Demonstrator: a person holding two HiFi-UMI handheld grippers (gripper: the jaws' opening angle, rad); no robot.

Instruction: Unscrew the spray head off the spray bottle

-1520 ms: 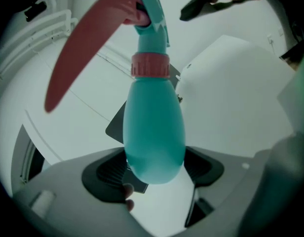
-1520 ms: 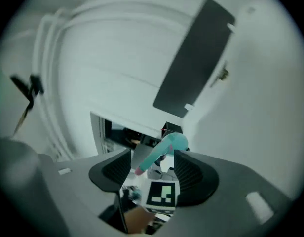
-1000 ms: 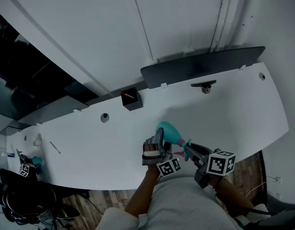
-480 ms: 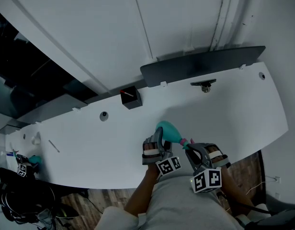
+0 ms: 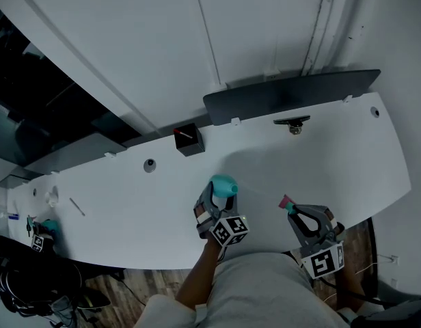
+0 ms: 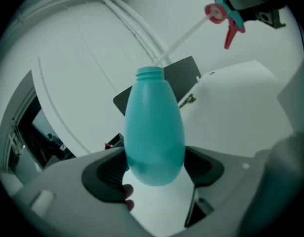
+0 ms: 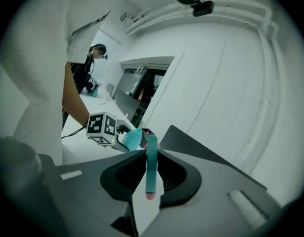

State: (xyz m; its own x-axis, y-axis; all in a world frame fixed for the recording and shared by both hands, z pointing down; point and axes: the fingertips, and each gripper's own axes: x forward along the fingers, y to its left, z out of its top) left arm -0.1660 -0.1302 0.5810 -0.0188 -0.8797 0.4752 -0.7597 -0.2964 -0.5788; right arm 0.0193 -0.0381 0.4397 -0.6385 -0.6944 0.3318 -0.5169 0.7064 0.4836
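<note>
- The left gripper (image 5: pixel 218 197) had its jaws closed on the lower body of the teal bottle (image 5: pixel 224 185), one pad pressing each side.
- The bottle was held above the worktop (image 5: pixel 128 197), near its front edge, and its threaded neck (image 6: pixel 150 73) was bare and open.
- The right gripper (image 5: pixel 293 209) had its jaws narrowly parted and clamped on the spray head (image 5: pixel 287 202). They had just been closing a little with the head between them.
- In the right gripper view a slim teal part of the head, pink at its near end, stood between the two dark pads.
- The head was off the bottle and well apart from it in the head view, to the right.
- In the left gripper view a pale dip tube (image 6: pixel 184 36) ran from the head down towards the neck; I could not tell whether its tip was inside the neck.
- A small black box (image 5: pixel 188 141) sat further back on the worktop.
</note>
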